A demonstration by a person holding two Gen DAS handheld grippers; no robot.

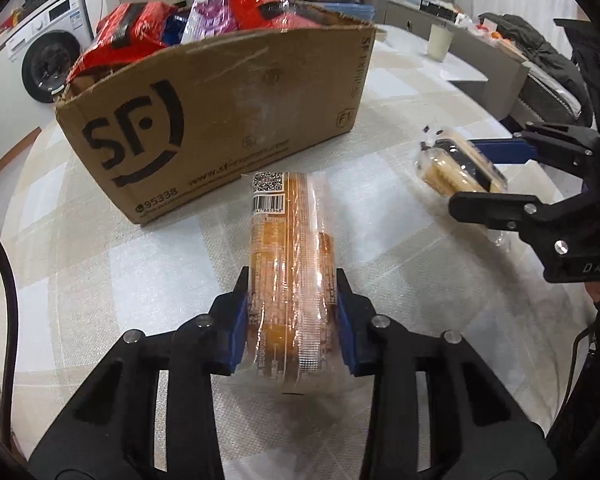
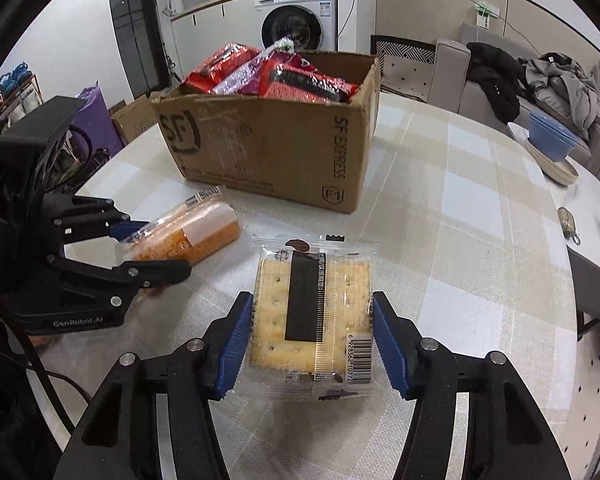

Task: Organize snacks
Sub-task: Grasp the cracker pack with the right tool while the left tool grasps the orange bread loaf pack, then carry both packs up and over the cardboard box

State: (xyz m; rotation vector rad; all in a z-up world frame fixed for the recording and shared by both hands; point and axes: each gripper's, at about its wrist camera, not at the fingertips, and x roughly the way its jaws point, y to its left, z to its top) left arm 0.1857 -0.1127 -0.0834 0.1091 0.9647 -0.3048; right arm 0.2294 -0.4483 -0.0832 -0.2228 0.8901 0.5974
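Facing cardboard box (image 1: 220,120) wall, snacks gripped

We are looking at a brown cardboard box (image 2: 284,152) printed with black lettering, red and purple snack bags (image 2: 268,74) showing above its rim. The tablecloth (image 2: 460,240) is showing beige and white checks. Blue pads (image 2: 236,340) are lining black fingers around a pale yellow cracker packet (image 2: 312,312) with a black stripe; the other packet (image 1: 288,276) is glowing orange.
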